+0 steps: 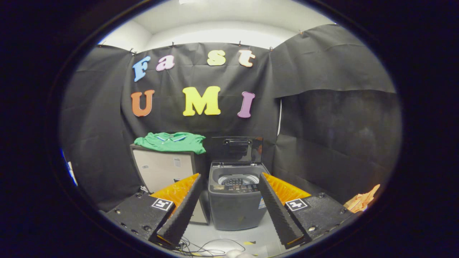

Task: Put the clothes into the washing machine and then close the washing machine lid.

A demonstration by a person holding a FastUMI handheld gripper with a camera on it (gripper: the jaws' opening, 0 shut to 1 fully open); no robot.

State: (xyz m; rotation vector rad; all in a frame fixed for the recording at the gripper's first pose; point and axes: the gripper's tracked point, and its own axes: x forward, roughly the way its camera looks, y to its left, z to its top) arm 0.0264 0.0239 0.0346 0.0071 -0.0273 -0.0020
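Tongs spread wide, holding nothing, touching nothing. Washing machine framed between fingers, lid raised upright. Green shirt atop cabinet just beside machine.

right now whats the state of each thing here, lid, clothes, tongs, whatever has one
dark grey top-loading washing machine: drum exposed, nothing visible inside
dark hinged washer lid: raised upright, open
green folded shirt: lying flat on the beige cabinet, not yet loaded
tongs: open, holding nothing, washer beyond them
orange crumpled cloth: bunched up, off beside the tongs
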